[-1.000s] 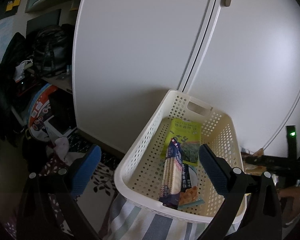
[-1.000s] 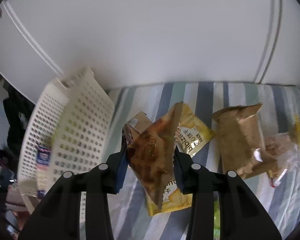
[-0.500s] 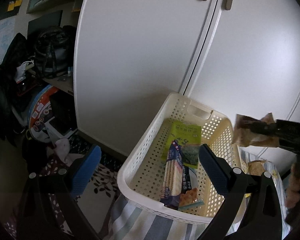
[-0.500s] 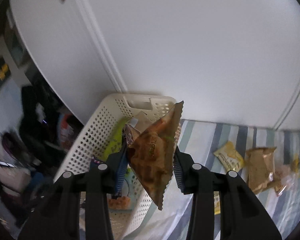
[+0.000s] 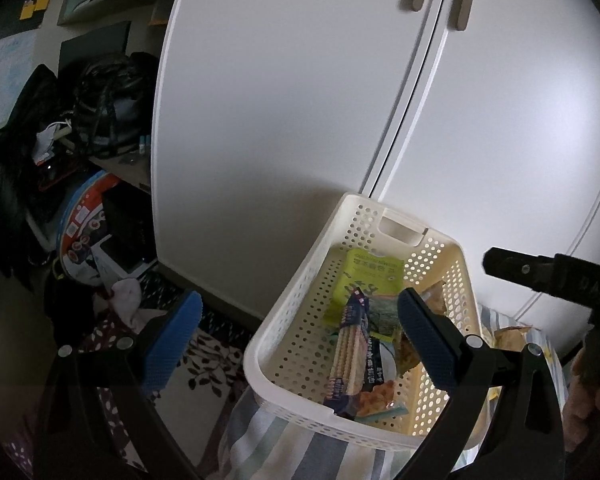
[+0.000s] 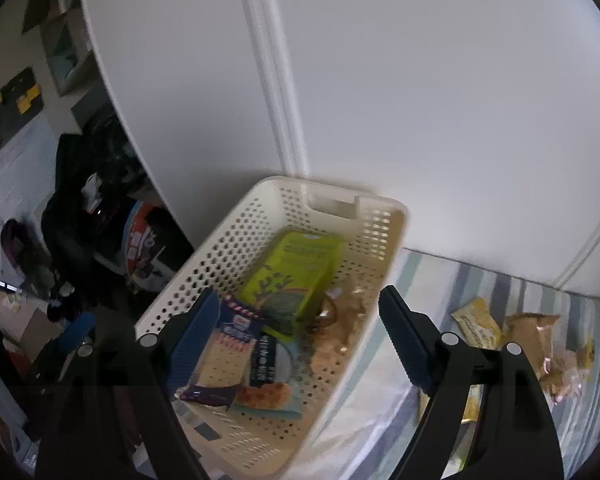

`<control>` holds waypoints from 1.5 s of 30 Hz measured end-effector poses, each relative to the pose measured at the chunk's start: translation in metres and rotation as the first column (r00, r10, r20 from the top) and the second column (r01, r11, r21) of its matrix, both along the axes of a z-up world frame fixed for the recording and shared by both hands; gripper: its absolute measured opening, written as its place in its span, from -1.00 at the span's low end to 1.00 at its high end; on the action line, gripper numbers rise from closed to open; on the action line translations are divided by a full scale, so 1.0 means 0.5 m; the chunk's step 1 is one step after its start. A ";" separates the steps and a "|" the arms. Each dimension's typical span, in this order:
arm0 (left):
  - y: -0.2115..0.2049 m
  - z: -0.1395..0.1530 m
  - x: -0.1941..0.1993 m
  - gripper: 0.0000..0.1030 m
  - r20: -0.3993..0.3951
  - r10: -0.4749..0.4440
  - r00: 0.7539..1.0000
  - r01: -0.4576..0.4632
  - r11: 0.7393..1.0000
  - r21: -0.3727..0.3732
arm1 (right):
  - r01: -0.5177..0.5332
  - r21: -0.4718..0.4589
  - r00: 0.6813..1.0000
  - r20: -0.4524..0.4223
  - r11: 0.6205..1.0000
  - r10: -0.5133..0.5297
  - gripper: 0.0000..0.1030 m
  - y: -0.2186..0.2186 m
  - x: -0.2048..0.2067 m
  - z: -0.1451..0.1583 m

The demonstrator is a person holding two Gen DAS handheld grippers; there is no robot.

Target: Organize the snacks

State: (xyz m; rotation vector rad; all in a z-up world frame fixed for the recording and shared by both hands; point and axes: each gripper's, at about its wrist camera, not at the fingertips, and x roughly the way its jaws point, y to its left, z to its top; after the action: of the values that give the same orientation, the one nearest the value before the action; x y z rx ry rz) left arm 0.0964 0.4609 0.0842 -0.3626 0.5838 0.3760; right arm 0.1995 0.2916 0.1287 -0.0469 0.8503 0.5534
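A white perforated basket (image 5: 288,308) (image 6: 236,248) stands on the striped cloth against the white cabinet. Inside lie a green packet (image 5: 370,276) (image 6: 296,268), a blue cracker pack (image 5: 352,356) (image 6: 228,352) and a brown waffle snack (image 6: 336,332) along the right wall. My right gripper (image 6: 299,299) hangs open just above the basket with nothing between its fingers; its arm (image 5: 540,272) shows in the left wrist view. My left gripper (image 5: 298,302) is open and empty at the basket's near left side, and its blue pad (image 6: 78,330) shows in the right wrist view.
On the striped cloth (image 6: 432,280) right of the basket lie a yellow packet (image 6: 476,324) and a brown packet (image 6: 532,332). White cabinet doors (image 5: 300,120) rise right behind. Dark bags and clutter (image 5: 80,128) fill the floor and shelf to the left.
My right gripper carried the brown waffle snack from the cloth over the basket and opened; the snack now lies inside. The left gripper barely moved.
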 end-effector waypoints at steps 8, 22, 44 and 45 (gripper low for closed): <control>-0.017 0.001 0.004 0.93 -0.001 -0.021 1.000 0.021 1.000 0.014 | 0.098 -0.003 0.995 -0.026 0.995 -0.098 0.58 -0.090 0.012 -0.033; -0.108 0.022 0.023 0.93 -0.006 -0.133 0.991 0.133 0.989 0.058 | 0.394 0.046 0.913 -0.130 0.918 -0.386 0.58 -0.439 0.040 -0.079; -0.378 0.048 0.077 0.95 -0.048 -0.438 0.898 0.440 0.893 0.094 | 0.736 0.254 0.630 -0.597 0.628 -0.496 0.62 -0.676 0.116 -0.300; -0.380 0.045 0.078 0.95 -0.051 -0.440 0.896 0.443 0.892 0.093 | 0.742 0.247 0.625 -0.592 0.623 -0.509 0.63 -0.675 0.128 -0.301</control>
State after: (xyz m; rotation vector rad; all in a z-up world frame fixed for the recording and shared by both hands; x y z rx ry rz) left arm 0.1356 0.2710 0.1068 -0.1170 0.6534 -0.0302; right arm 0.2634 -0.0459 -0.0216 0.8752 1.1042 0.0416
